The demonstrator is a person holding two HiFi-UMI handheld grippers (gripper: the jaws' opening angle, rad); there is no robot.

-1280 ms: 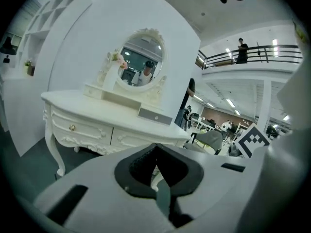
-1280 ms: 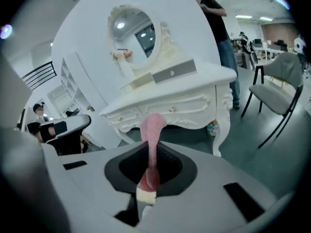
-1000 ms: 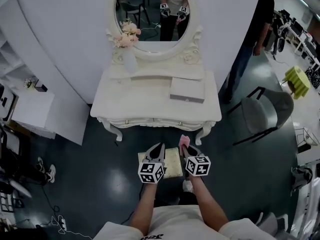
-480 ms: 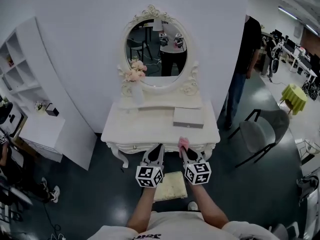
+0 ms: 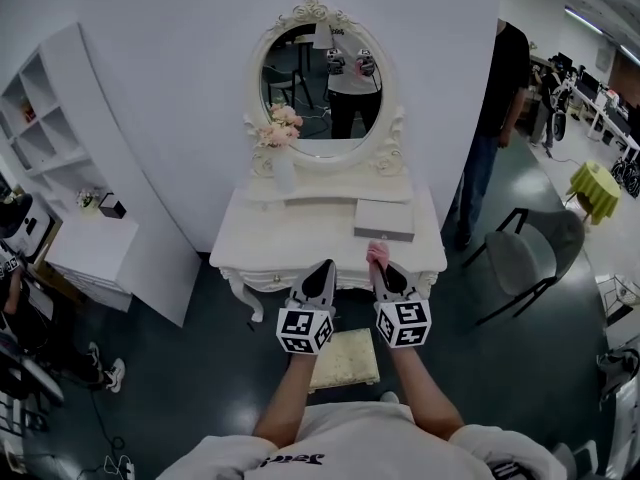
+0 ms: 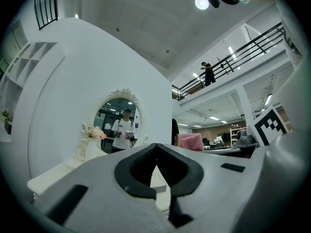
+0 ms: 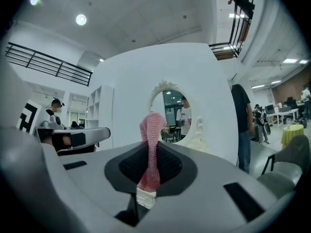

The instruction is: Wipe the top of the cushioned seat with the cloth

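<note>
Right hand-held gripper (image 5: 384, 278) is clamping the pink cloth (image 5: 376, 255), well clear of the cushioned seat (image 5: 345, 360) below. Left hand-held gripper (image 5: 320, 276) is sitting closed, empty. Wiping not yet begun; the next move calls for lowering the cloth onto the seat top.

My right gripper (image 7: 151, 165) has its two jaws pressed tight on the pink cloth (image 7: 152, 126). The cloth sticks up between them, and a little white tag (image 7: 146, 197) hangs at its bottom end. My left gripper (image 7: 77, 139) shows off to the side. Ahead is a white wall with an oval mirror (image 7: 172, 114). A person in a dark shirt (image 7: 241, 125) stands beside it.
</note>
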